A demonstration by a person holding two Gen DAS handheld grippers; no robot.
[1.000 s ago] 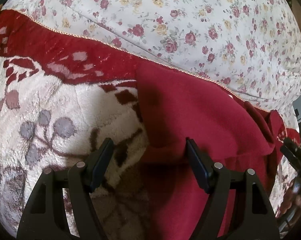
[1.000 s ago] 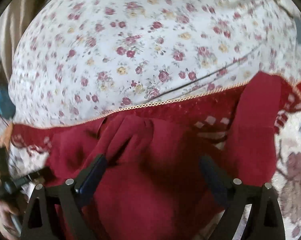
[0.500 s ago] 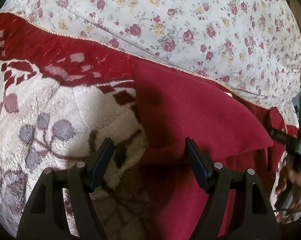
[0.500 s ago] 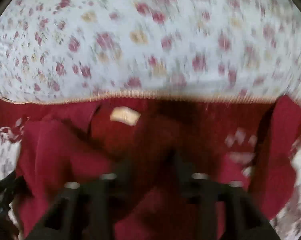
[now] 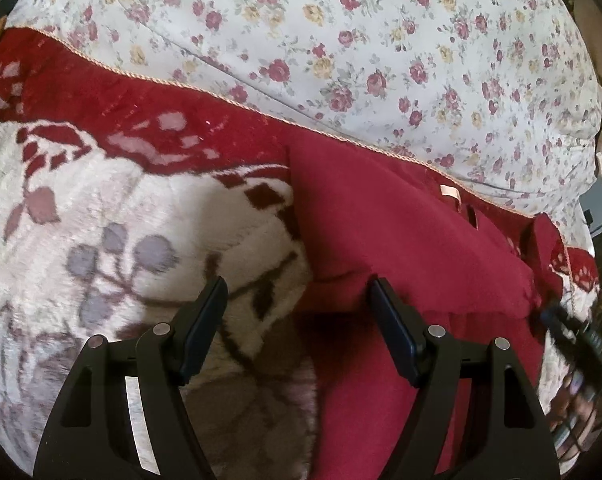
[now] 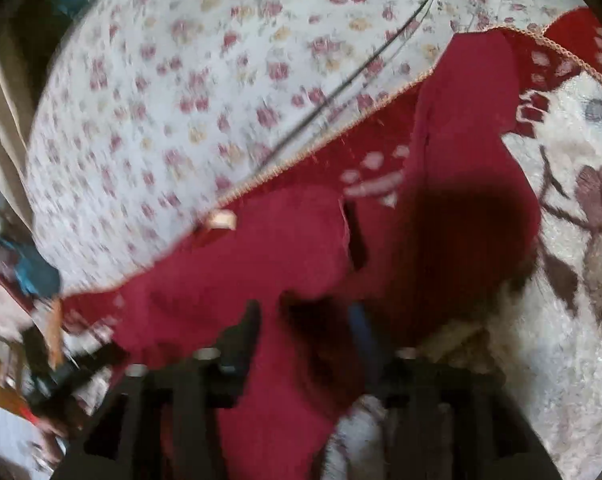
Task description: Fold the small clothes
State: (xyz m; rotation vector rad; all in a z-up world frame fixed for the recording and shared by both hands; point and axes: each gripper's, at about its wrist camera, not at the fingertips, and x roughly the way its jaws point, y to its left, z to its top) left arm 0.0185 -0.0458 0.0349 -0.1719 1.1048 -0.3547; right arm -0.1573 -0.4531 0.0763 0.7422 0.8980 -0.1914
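Note:
A dark red garment (image 5: pixel 397 240) lies on a plush blanket, with a small beige label (image 5: pixel 449 192) near its far edge. My left gripper (image 5: pixel 297 300) is open and hovers over the garment's left edge, holding nothing. In the right wrist view the same garment (image 6: pixel 269 248) is bunched. My right gripper (image 6: pixel 305 316) is shut on a fold of the garment and holds it up; the view is blurred. The right gripper also shows at the right edge of the left wrist view (image 5: pixel 573 340).
The cream and red plush blanket (image 5: pixel 101 216) covers the near part of the bed. A white floral sheet (image 5: pixel 341 40) lies beyond its corded hem. Room clutter shows at the left of the right wrist view (image 6: pixel 29 280).
My right gripper went from open to shut on the red garment and swung, dragging the cloth over itself. The left gripper barely moved and stayed open.

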